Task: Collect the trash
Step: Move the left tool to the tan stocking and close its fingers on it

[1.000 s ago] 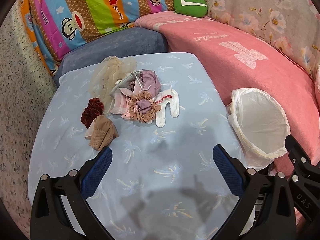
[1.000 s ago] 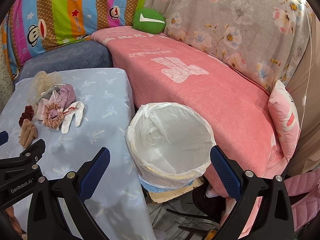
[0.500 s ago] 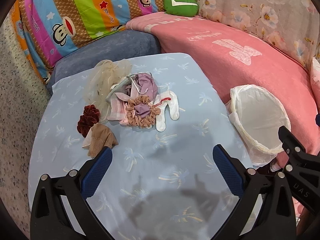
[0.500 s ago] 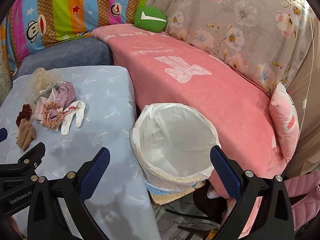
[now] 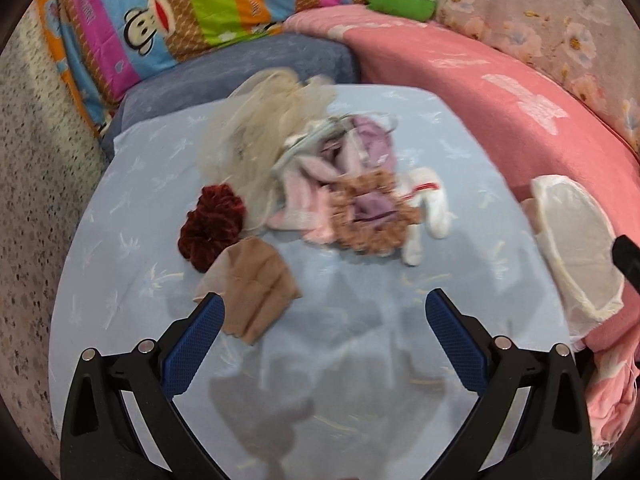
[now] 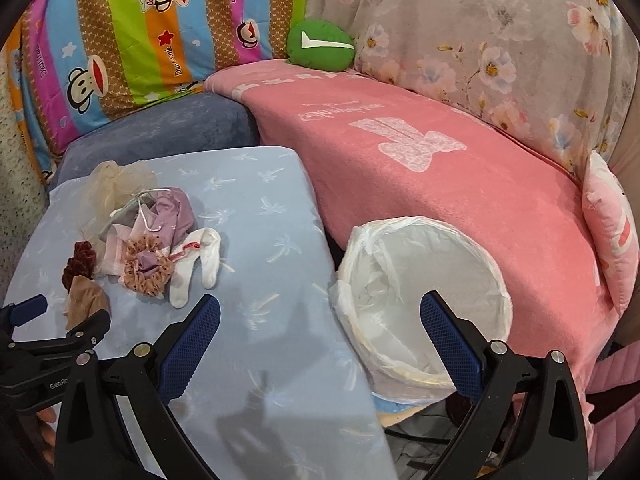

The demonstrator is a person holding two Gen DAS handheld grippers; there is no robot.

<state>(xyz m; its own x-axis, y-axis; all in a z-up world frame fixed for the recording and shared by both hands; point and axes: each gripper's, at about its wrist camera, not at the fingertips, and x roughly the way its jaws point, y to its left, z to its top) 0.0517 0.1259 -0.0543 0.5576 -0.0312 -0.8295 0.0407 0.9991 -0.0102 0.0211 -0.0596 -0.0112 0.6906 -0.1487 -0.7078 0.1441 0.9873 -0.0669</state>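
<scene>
A heap of cloth scraps lies on the light blue table (image 5: 360,360): a tan stocking piece (image 5: 252,284), a dark red scrunchie (image 5: 210,226), a brown frilly scrunchie (image 5: 370,220), a white sock (image 5: 426,216), pink and purple cloth (image 5: 316,196) and cream netting (image 5: 256,136). My left gripper (image 5: 324,312) is open and empty, its left fingertip at the stocking's edge. My right gripper (image 6: 320,314) is open and empty, over the gap between the table (image 6: 260,320) and the white-lined bin (image 6: 424,300). The heap also shows in the right wrist view (image 6: 148,248).
The bin (image 5: 576,248) stands right of the table against a pink-covered sofa (image 6: 440,152). A striped cartoon cushion (image 6: 140,40), a green cushion (image 6: 320,46) and a blue-grey seat (image 6: 160,136) are behind. A pink pillow (image 6: 612,232) lies at the right.
My left gripper has moved forward and down toward the heap, so the scraps look larger and nearer. My right gripper has shifted slightly forward. Both stay open.
</scene>
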